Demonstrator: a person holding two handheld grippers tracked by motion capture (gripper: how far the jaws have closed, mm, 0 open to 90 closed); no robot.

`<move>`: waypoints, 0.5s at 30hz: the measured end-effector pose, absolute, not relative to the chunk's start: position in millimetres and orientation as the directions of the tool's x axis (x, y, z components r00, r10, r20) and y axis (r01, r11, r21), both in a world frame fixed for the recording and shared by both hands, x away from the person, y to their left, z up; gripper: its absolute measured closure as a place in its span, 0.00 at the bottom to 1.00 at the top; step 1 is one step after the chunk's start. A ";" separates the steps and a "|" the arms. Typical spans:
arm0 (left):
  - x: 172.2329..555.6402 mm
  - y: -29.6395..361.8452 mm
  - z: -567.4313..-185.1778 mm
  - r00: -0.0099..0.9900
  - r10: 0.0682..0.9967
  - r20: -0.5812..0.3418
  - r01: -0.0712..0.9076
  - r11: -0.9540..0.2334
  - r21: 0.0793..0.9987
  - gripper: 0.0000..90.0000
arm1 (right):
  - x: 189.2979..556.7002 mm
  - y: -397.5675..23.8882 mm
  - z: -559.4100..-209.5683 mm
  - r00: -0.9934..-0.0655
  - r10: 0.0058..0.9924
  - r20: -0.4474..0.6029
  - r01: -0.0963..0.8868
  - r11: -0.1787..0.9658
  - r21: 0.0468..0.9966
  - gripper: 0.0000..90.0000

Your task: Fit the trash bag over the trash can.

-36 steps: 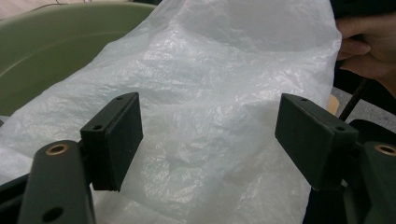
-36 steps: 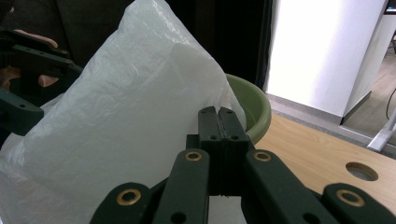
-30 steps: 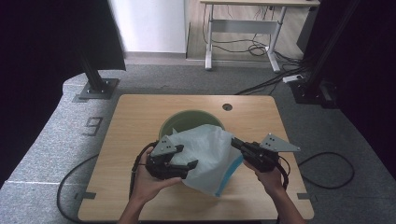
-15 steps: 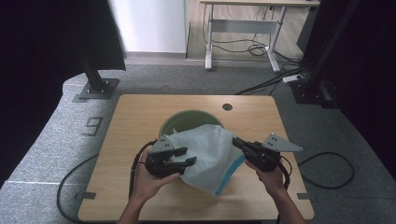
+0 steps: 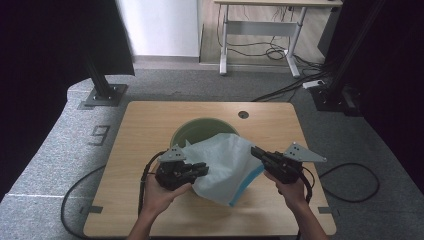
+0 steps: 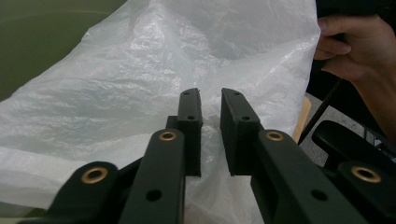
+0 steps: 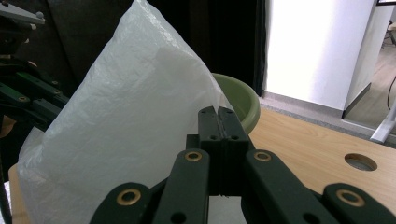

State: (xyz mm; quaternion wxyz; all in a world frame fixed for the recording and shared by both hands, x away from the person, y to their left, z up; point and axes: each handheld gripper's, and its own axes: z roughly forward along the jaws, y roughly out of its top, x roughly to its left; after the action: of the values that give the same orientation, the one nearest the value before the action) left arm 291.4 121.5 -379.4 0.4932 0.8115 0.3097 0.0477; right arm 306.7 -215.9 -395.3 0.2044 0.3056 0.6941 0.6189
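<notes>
Plastic bag [image 5: 225, 162] over the green bin [image 5: 197, 131]

Right gripper [image 7: 218, 112] pinches its edge tight; left gripper [image 6: 209, 100] jaws just been closing, film between, narrow gap left.

Overall light: soft, even room light is falling on the tabletop [image 5: 150, 125]; black curtains are darkening both sides of the high view.
Brightest area: a white wall [image 7: 322, 46] is glowing, nearly overexposed.
Shadows: faint ones are lying under the plastic bag [image 5: 225, 165].
Glare: the bag's crinkles are catching mild shine.
Focus: near jaws are blurring slightly in both gripper views.
</notes>
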 end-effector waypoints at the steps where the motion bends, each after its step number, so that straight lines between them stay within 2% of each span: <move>1: 291.4 121.5 -379.4 0.804 0.550 -0.228 0.456 -0.322 0.830 0.88 | 306.8 -216.1 -395.3 -0.729 0.678 0.094 0.171 0.047 0.984 0.98; 15: 294.2 124.4 -373.6 0.820 0.509 -0.262 0.447 -0.283 0.849 0.99 | 306.3 -220.5 -388.4 -0.724 0.684 0.091 0.162 0.041 0.986 0.98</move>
State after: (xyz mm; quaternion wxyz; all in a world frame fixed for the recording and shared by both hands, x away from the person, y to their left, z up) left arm 294.2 124.4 -373.6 0.5190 0.8004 0.2986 0.0298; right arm 306.3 -220.5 -388.4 0.2098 0.3065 0.6902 0.6211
